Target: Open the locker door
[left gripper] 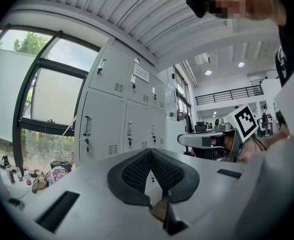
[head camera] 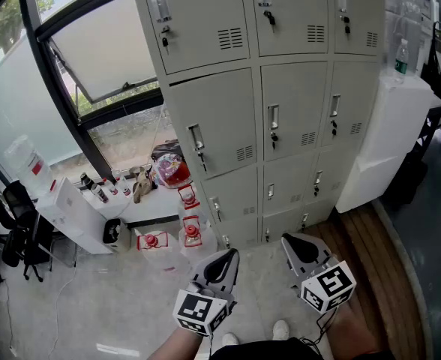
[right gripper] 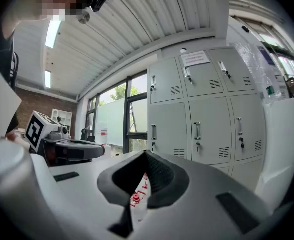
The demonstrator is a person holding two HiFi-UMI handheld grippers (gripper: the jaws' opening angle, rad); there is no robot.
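Head view: both tools hang low, well short of the lockers (head camera: 273,118).
Pale floor (head camera: 115,306) with a wood strip (head camera: 370,231) on the right, big window (head camera: 108,43) on the left, and red clutter (head camera: 193,231) by the locker base. Every locker door sits flush, with keys dangling from the locks. The left gripper (head camera: 232,253) and right gripper (head camera: 286,238) are cut off at the bottom edge. Left gripper view: its jaws are pressed together at the tips with nothing between them, under a ribbed ceiling (left gripper: 137,14), and the lockers are off to the left. Right gripper view: jaws closed tight and empty too. There's a paper notice (right gripper: 195,58) on a top door, but the print is way too small to read.
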